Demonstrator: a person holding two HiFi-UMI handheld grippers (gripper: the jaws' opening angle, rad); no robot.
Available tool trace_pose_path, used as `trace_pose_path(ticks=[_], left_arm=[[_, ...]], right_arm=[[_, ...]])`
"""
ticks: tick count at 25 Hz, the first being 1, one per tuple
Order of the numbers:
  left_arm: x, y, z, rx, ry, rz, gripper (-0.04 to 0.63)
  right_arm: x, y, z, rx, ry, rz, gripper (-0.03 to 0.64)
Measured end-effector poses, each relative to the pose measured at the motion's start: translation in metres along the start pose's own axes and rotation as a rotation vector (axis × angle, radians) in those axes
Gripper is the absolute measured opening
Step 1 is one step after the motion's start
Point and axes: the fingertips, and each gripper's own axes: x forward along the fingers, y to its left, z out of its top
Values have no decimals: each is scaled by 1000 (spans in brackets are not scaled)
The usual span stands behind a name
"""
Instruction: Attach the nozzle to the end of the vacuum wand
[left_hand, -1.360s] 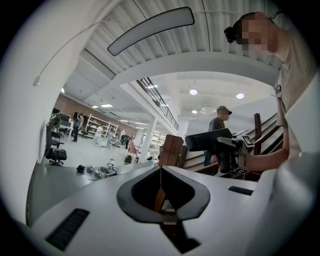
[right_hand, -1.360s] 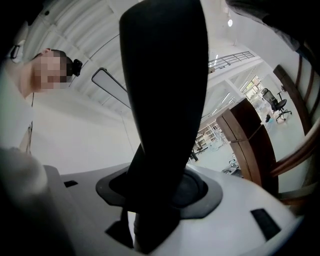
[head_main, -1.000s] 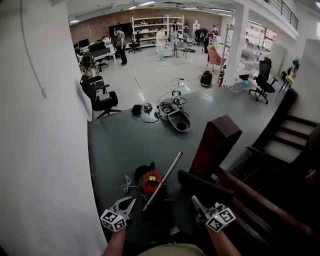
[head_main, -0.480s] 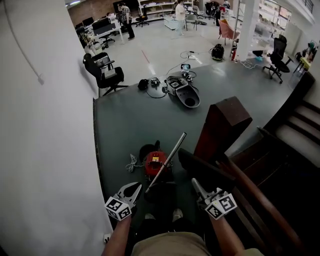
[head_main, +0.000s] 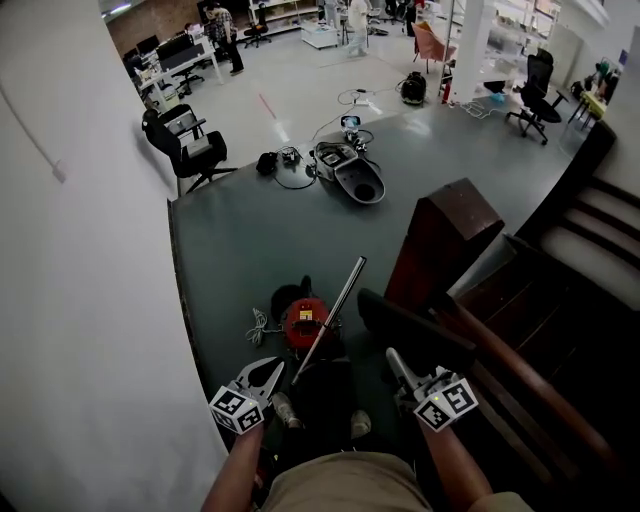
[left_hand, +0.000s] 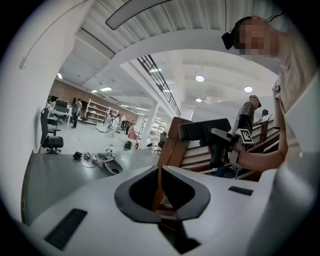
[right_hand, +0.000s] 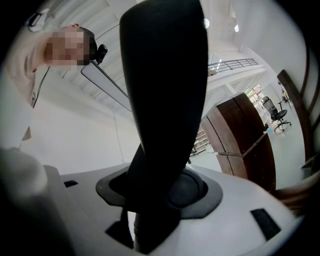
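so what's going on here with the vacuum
A person holds a claw in each hand above a red vacuum on the grey floor. The right claw is clamped on the black nozzle, while the left claw is shut and empty. The silver wand slants across the vacuum between them, and the nozzle is not on it yet.

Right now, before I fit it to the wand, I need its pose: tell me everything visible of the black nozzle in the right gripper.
The black matte plastic vacuum nozzle is a long flat head, broad at its far end and narrowing toward a neck. The right gripper is clamped on that narrower part, holding it off the floor, roughly level, beside the dark wooden stair post. It is not joined to the silver metal wand.
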Motion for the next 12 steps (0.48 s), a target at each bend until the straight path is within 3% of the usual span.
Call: trace_pose_path(ticks=[12], left_arm=[[8,124,36,-5,-14,-192,12]], right_arm=[[98,38,-9,-54,-47,-197,255]])
